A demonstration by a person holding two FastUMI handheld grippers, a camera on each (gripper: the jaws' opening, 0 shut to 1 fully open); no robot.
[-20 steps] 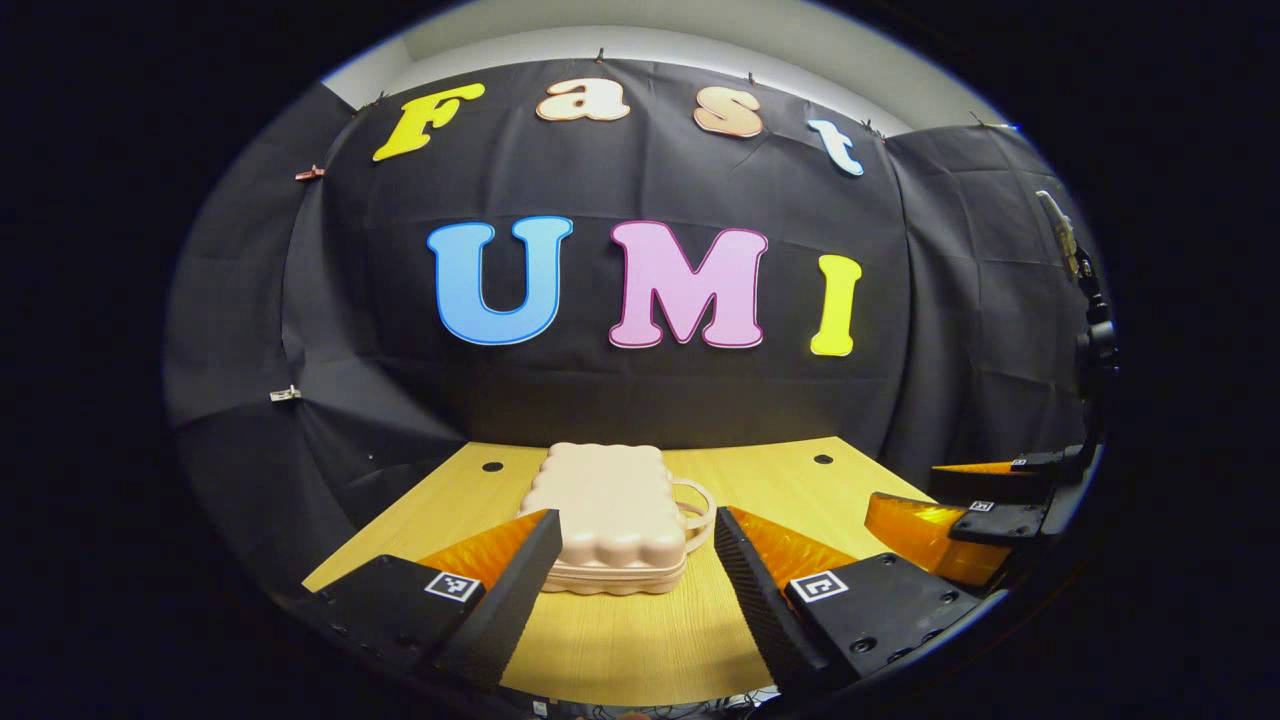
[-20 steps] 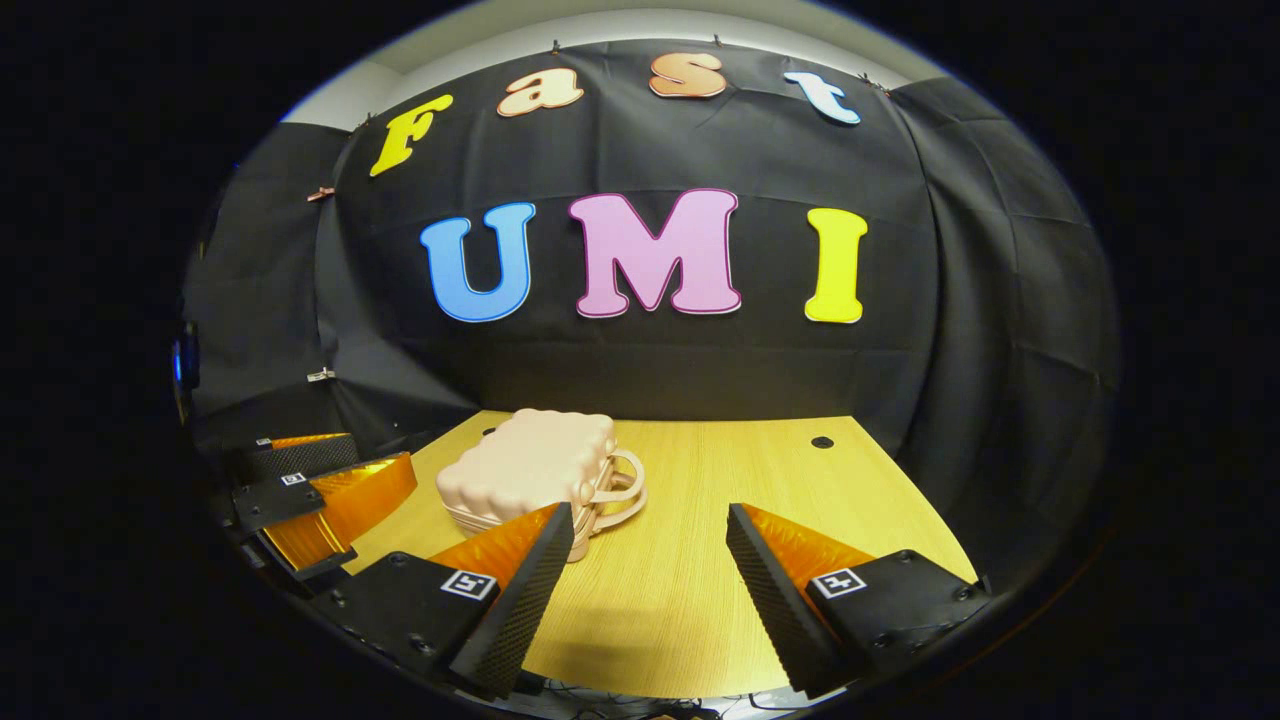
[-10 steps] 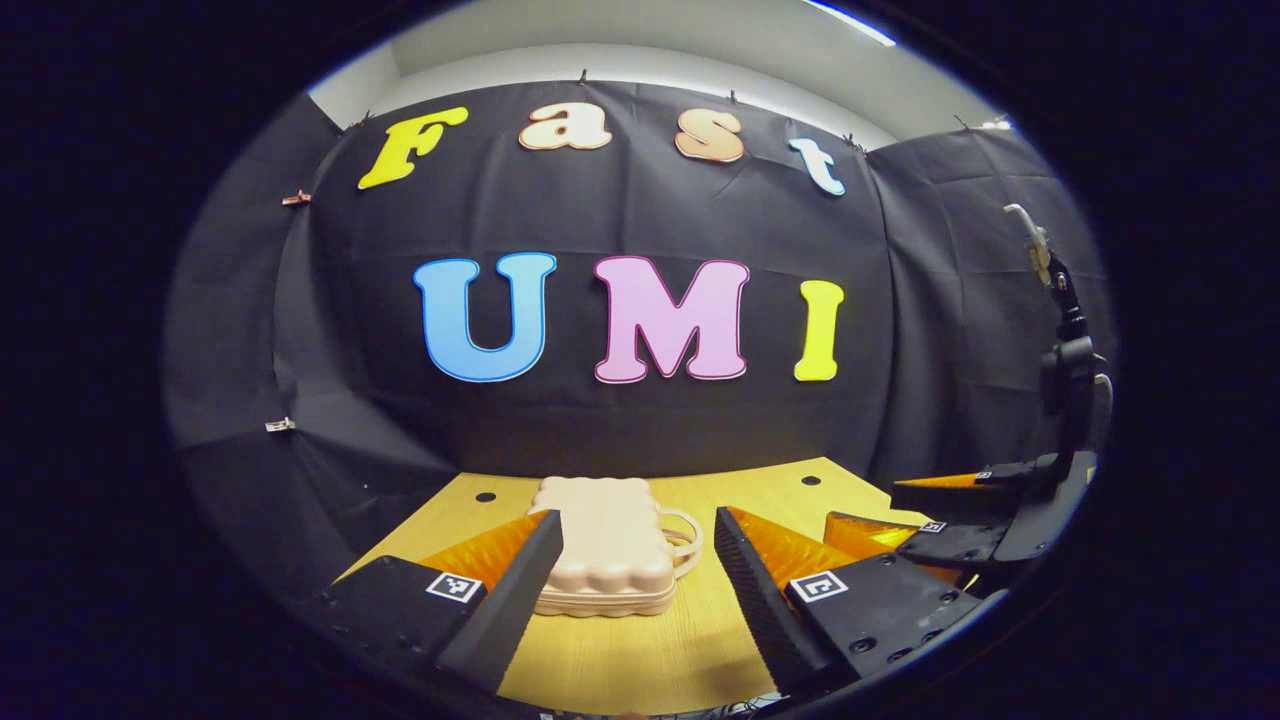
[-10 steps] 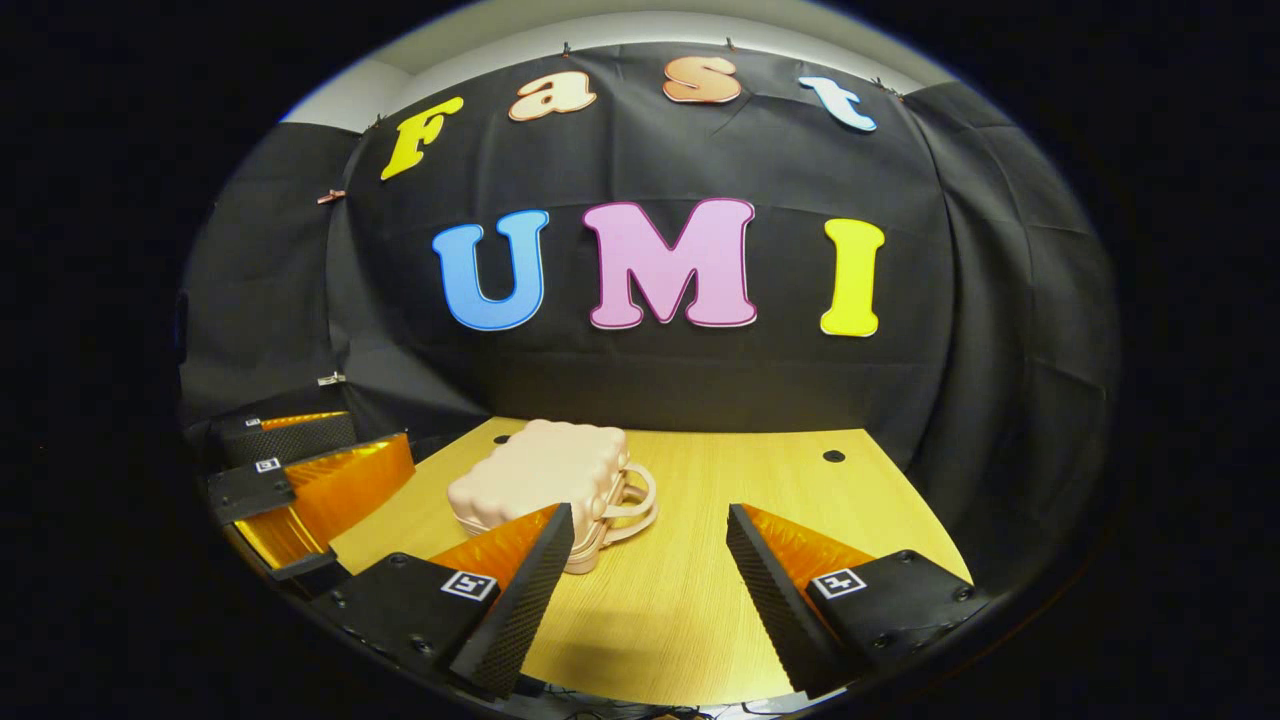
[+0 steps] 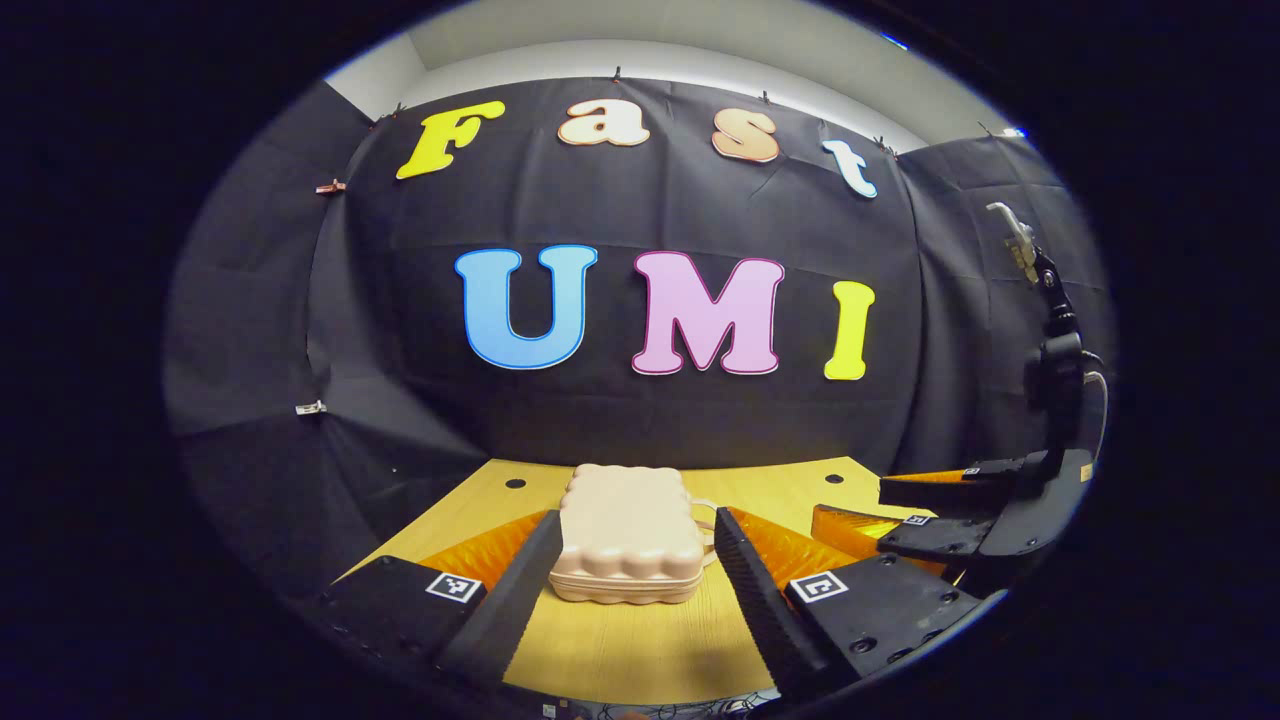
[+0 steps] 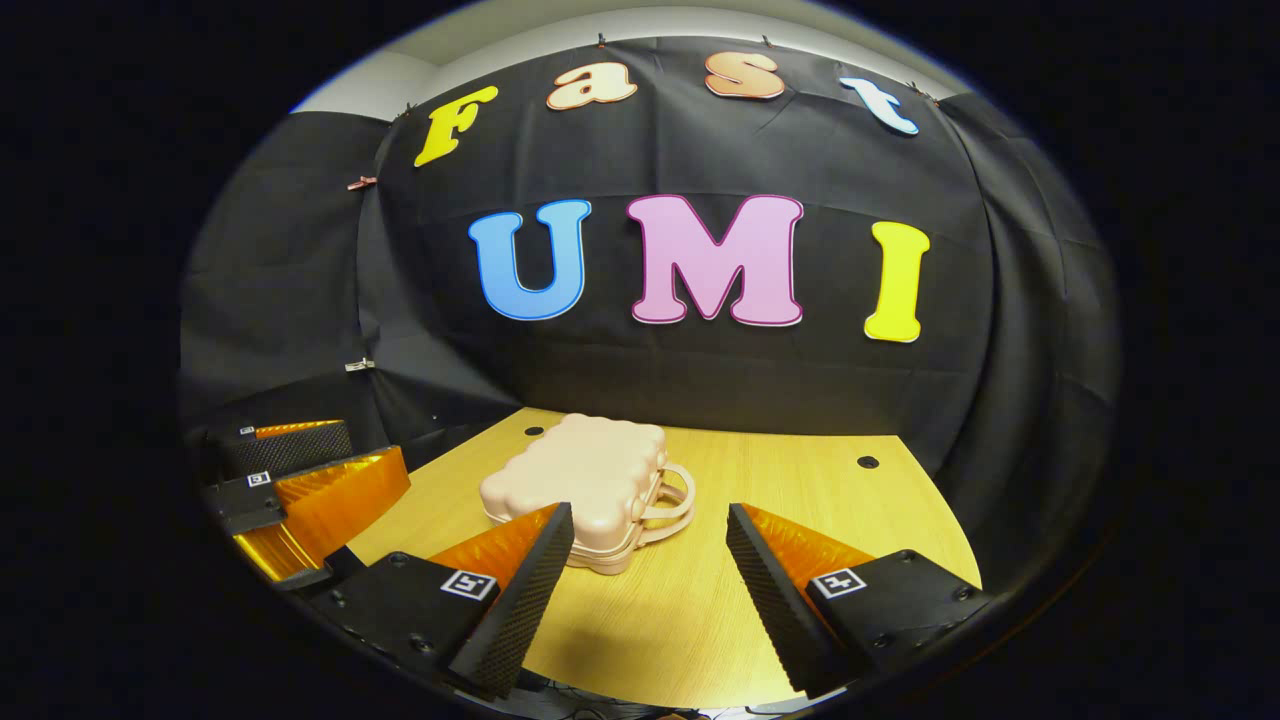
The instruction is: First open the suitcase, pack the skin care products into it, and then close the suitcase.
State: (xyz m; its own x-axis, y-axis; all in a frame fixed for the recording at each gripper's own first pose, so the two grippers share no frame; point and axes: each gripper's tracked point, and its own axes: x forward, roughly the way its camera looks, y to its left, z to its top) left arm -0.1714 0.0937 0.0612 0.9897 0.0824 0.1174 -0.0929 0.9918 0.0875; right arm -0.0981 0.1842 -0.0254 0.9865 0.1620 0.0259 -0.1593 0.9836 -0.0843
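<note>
A closed pale pink suitcase [image 6: 583,488] lay flat on the wooden desk [image 6: 800,500], toward its left rear part, its looped handles facing the right edge. The right gripper [image 6: 648,575] hung above the desk's near edge, jaws spread wide with nothing between them, its left finger overlapping the suitcase's near corner. The left gripper [image 6: 300,480] hovered off the desk's left edge, apart from the suitcase.

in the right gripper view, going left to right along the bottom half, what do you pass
left gripper at the left edge → right gripper's left finger → pink suitcase, shut, on the wooden table → suitcase handles → right gripper's right finger
</note>
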